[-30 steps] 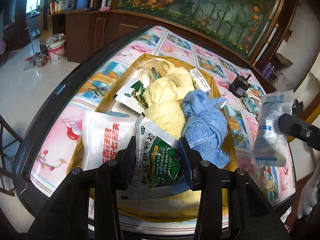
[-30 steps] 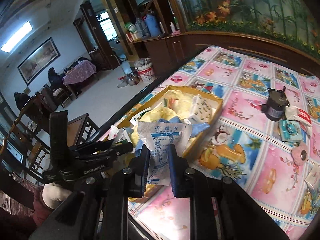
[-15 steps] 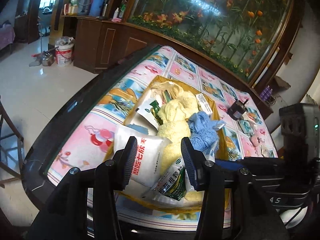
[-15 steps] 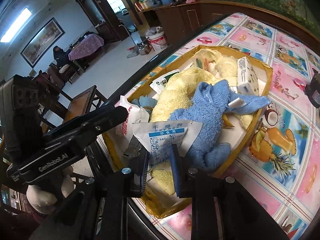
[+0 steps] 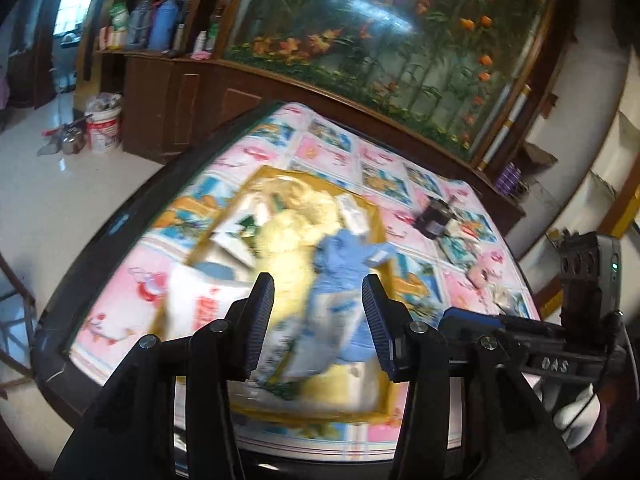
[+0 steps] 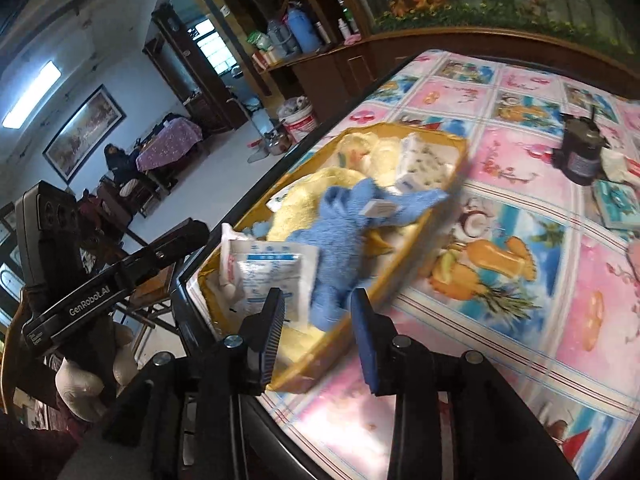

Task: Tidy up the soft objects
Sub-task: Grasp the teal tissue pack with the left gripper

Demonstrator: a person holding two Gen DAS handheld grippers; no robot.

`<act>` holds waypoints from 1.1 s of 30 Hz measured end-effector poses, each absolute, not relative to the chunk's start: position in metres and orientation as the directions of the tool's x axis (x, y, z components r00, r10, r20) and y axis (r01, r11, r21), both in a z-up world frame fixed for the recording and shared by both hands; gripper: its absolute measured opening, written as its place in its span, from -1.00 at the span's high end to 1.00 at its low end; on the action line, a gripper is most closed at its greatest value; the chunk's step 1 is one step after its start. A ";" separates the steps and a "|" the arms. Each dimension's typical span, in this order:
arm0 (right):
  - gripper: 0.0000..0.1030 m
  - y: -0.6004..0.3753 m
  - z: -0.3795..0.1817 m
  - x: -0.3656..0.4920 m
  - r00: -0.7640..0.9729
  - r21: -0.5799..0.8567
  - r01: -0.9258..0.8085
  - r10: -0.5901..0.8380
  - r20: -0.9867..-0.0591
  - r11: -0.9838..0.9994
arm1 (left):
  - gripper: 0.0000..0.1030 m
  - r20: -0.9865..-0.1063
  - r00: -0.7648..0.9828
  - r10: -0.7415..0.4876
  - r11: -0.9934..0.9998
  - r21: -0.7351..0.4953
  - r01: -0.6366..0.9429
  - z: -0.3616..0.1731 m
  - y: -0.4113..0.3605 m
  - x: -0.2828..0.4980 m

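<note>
Blue towel (image 6: 340, 232) partly hides yellow towel (image 6: 308, 200) in blurred tray (image 6: 404, 280).

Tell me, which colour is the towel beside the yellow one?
Light blue towel; it shows best in the right wrist view.

Blurred soft-goods tray (image 5: 384, 408) beneath parted jaws

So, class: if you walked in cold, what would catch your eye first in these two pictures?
The yellow tray near the table's edge, heaped with soft things: a blue towel draped over a yellow towel, and a white packet at the near end. Then the loud cartoon tablecloth around it.
</note>
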State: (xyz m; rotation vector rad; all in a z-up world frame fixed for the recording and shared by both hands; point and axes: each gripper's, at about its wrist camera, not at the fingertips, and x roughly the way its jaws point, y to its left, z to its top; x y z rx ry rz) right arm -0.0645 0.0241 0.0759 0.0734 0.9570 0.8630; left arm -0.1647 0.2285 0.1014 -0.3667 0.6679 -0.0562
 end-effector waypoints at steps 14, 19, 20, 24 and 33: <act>0.30 -0.205 0.072 0.001 0.557 0.351 -0.143 0.369 -0.744 0.925 | -0.05 -0.685 0.629 -0.368 0.928 -0.310 0.206 0.078 0.101 -0.124; 0.13 -0.206 0.072 0.056 0.570 0.331 -0.118 0.337 -0.749 0.936 | -0.05 -0.706 0.605 -0.370 0.929 -0.291 0.228 0.073 0.084 -0.118; 0.13 -0.207 0.073 0.062 0.569 0.320 -0.124 0.332 -0.752 0.939 | -0.05 -0.710 0.600 -0.369 0.929 -0.289 0.229 0.072 0.081 -0.116; 0.13 -0.175 0.063 0.110 0.523 0.271 -0.151 0.310 -0.794 0.951 | -0.05 -0.723 0.585 -0.367 0.930 -0.287 0.228 0.068 0.078 -0.110; 0.16 -0.105 0.024 0.158 0.414 0.091 -0.271 0.201 -0.888 0.958 | -0.05 -0.739 0.574 -0.352 0.936 -0.278 0.216 0.060 0.083 -0.103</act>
